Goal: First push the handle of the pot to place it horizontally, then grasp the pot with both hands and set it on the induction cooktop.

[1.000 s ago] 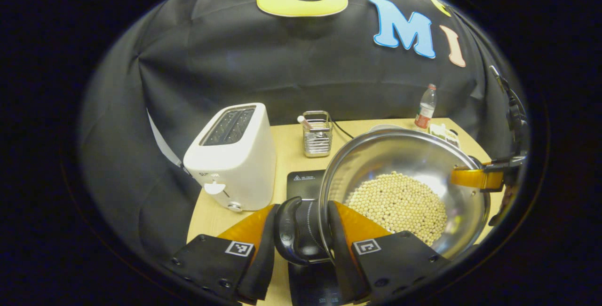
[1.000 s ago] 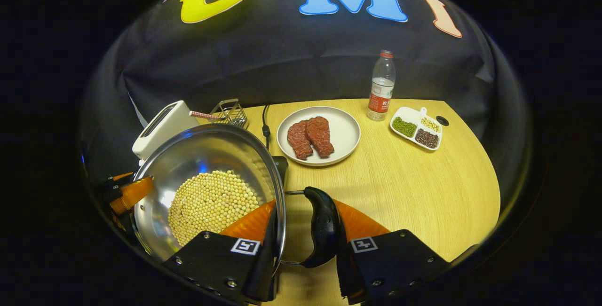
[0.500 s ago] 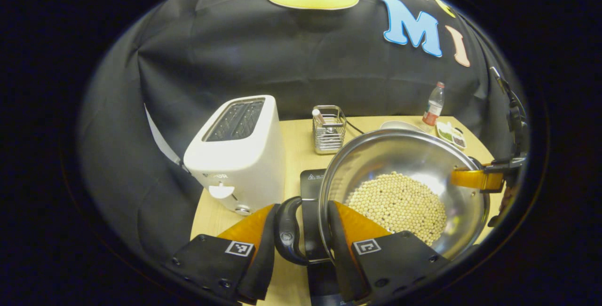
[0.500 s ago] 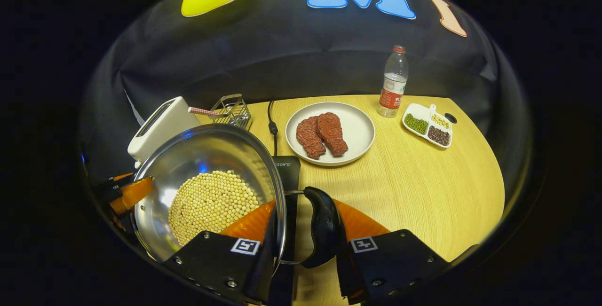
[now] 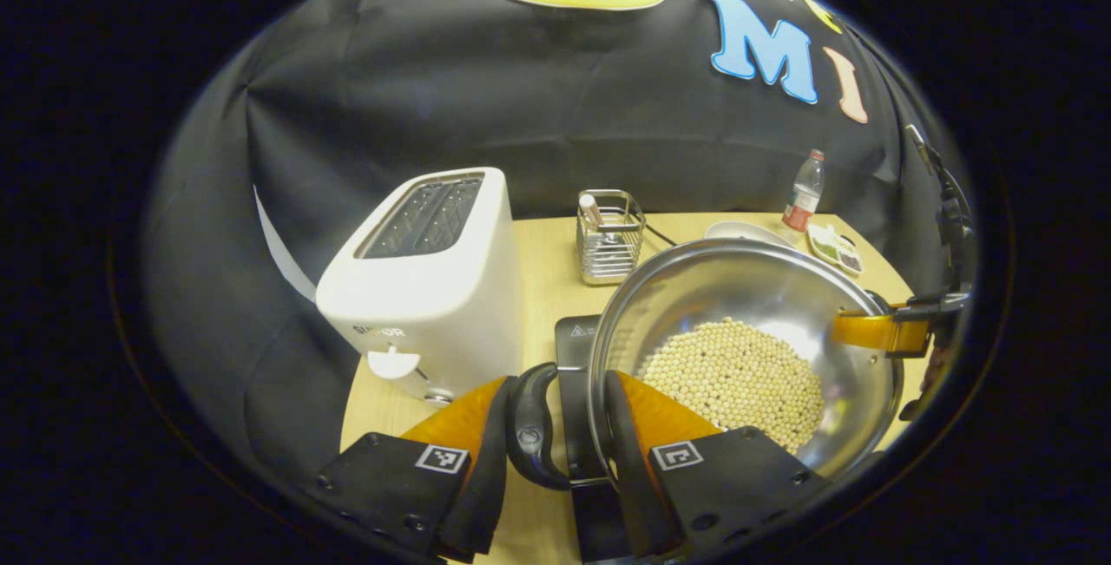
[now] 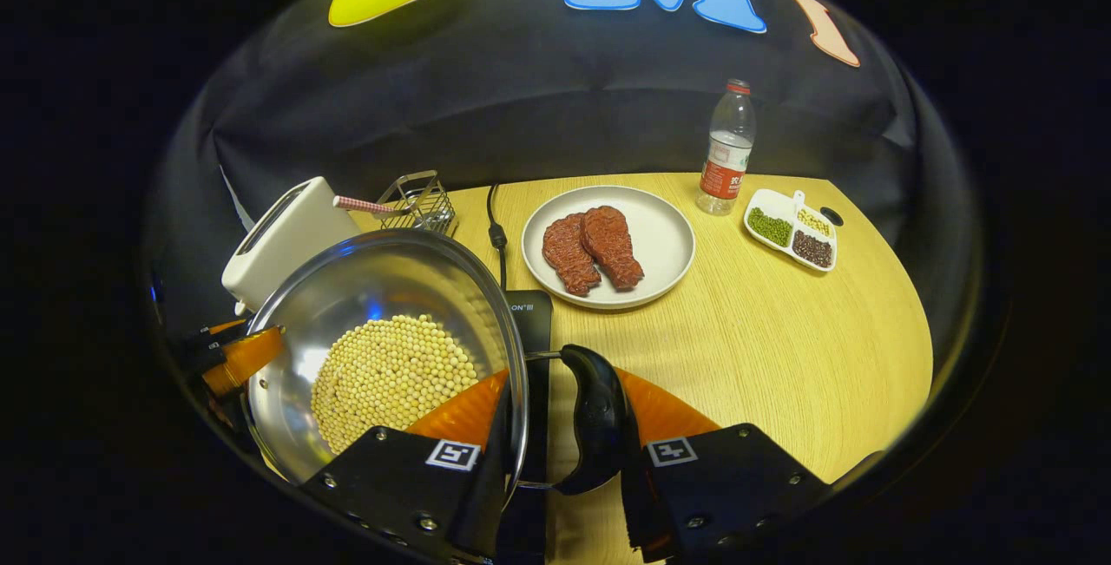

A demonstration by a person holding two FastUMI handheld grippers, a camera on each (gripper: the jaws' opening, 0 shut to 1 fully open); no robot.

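A steel pot (image 5: 746,287) with a layer of pale beans (image 5: 733,374) hangs between both grippers. My left gripper (image 5: 555,430) is shut on the pot's black side handle (image 5: 529,426) and rim, one finger outside the handle and one inside the rim. In the right gripper view the pot (image 6: 382,279) is at the left, and my right gripper (image 6: 564,430) is shut the same way on the opposite black handle (image 6: 594,417). The black induction cooktop (image 5: 575,341) lies under the pot, its corner (image 6: 529,313) just showing. I cannot tell whether the pot touches it.
A white toaster (image 5: 425,279) stands close on the pot's left, with a wire rack (image 5: 610,239) behind. A plate (image 6: 664,231) with two meat pieces, a water bottle (image 6: 725,153), a divided dish (image 6: 792,231) and a black cable (image 6: 495,231) are on the wooden table (image 6: 781,348).
Both grippers have carried the pot toward the toaster, which now looks larger and closer. More of the cooktop shows under the pot. The grips on both handles are unchanged.
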